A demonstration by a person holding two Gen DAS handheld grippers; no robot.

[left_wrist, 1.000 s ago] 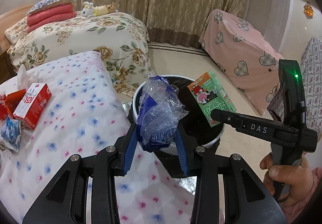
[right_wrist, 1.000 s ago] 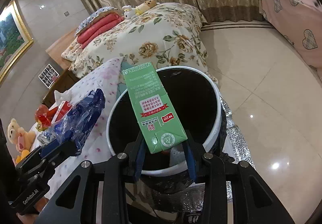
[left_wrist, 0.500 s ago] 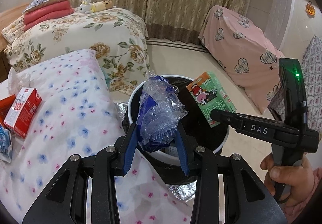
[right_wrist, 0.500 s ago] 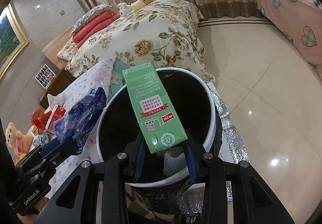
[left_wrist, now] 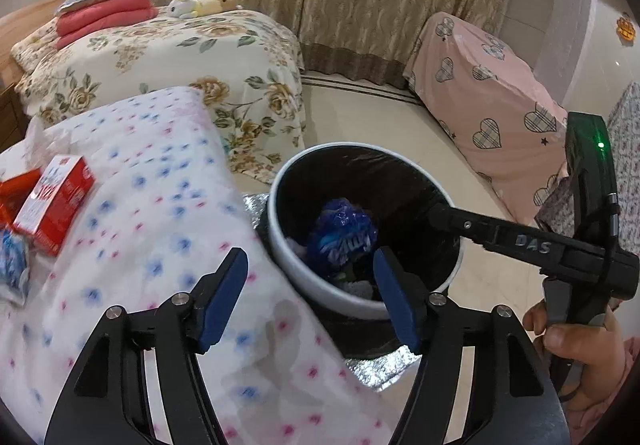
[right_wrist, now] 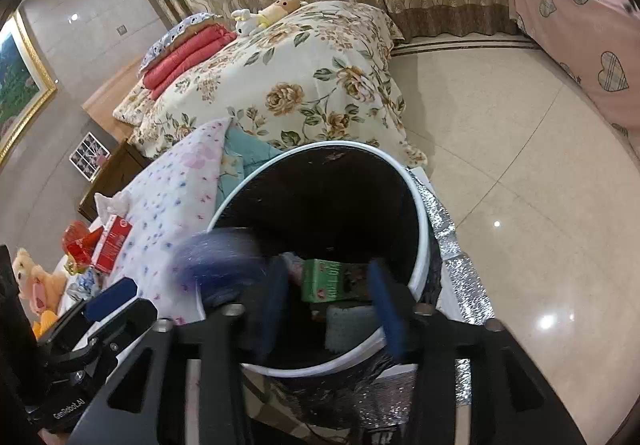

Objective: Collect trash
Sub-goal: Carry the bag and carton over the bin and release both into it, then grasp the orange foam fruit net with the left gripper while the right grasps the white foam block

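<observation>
A white-rimmed bin point(left_wrist: 275, 229) with a black liner stands on the floor just ahead of both grippers. My left gripper point(left_wrist: 310, 269) is opening above the bin's near rim, with nothing pressed between its blue pads. The crumpled blue plastic wrapper point(left_wrist: 344, 237) lies loose inside the bin. In the right wrist view the wrapper is a blurred blue shape point(right_wrist: 224, 261) at the bin's rim point(right_wrist: 420, 237). My right gripper point(right_wrist: 326, 281) is opening too. The green drink carton point(right_wrist: 324, 281) lies free in the bin below its pads.
A red box point(left_wrist: 56, 205) and a small blue packet point(left_wrist: 12, 265) lie on the dotted bedspread at the left. A silver foil mat point(right_wrist: 460, 269) sits under the bin. A floral bed point(left_wrist: 180, 57) and pink heart-print cover point(left_wrist: 488, 101) border the tiled floor.
Both grippers have opened. The blue wrapper has dropped from the left one and the green carton from the right one, both down into the bin.
</observation>
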